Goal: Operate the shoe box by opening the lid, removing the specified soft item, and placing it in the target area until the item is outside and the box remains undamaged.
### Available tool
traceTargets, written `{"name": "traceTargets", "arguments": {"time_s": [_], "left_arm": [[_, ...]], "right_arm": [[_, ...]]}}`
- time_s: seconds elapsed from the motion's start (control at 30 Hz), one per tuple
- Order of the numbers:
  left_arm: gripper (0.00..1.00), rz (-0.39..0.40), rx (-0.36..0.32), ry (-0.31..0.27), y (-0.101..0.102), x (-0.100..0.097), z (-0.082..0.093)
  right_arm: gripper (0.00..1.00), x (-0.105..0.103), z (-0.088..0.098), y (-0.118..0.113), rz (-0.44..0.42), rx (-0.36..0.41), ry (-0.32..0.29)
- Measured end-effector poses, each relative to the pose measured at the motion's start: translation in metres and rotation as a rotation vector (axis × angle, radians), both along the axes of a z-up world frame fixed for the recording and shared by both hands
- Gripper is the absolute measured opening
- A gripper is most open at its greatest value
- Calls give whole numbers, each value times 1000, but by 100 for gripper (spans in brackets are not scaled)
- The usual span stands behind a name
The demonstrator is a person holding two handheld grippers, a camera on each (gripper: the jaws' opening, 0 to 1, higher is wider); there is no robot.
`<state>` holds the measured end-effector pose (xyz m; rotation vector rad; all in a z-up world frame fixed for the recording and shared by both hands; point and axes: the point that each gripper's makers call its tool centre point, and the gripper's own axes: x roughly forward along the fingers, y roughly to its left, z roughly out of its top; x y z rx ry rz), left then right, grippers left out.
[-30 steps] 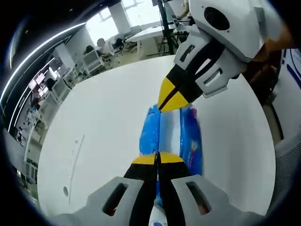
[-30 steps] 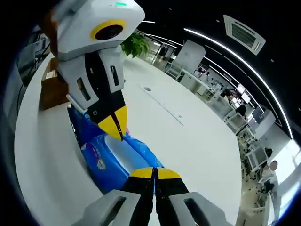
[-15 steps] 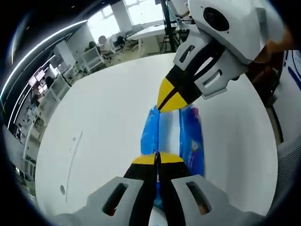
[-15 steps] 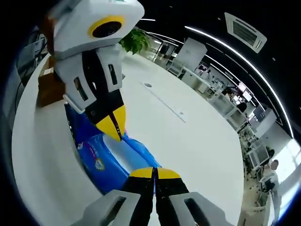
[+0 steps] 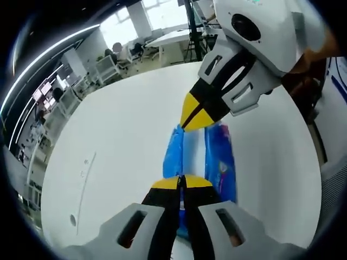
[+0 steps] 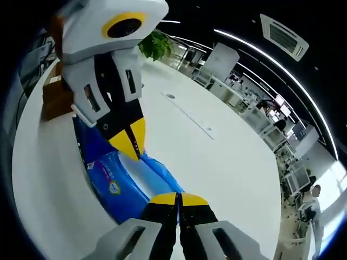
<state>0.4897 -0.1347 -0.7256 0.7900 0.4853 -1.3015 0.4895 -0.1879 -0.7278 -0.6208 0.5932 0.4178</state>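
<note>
Broad white bench (image 5: 119, 135) in an open office with ceiling light strips. Blue soft pack (image 5: 217, 162) held taut over the bench, pinched at opposite ends by left hand-held gripper (image 5: 182, 182) and right hand-held gripper (image 6: 178, 198), both clenched. Brown box (image 6: 54, 97) behind. Hardly changed from half a second ago.

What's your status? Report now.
Left hand-held gripper and right hand-held gripper both shut on blue soft pack, over white table. Nothing in the way.

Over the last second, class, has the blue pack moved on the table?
No. In the left gripper view the blue pack keeps its place on the white table, both grippers' jaws shut on its ends.
</note>
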Motion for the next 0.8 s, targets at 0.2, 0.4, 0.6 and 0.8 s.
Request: {"name": "traceTargets", "arguments": {"time_s": [0.2, 0.4, 0.6, 0.8], "left_arm": [[3, 1, -22, 7, 1, -2, 8], [5, 3, -36, 13, 3, -3, 19], [6, 10, -40, 24, 11, -2, 27], [7, 45, -54, 35, 24, -2, 32]], "right_arm": [[0, -2, 1, 0, -3, -2, 3], [0, -6, 3, 1, -14, 19, 11], [4, -15, 11, 9, -29, 112, 27], [10, -22, 18, 12, -48, 159, 35]]}}
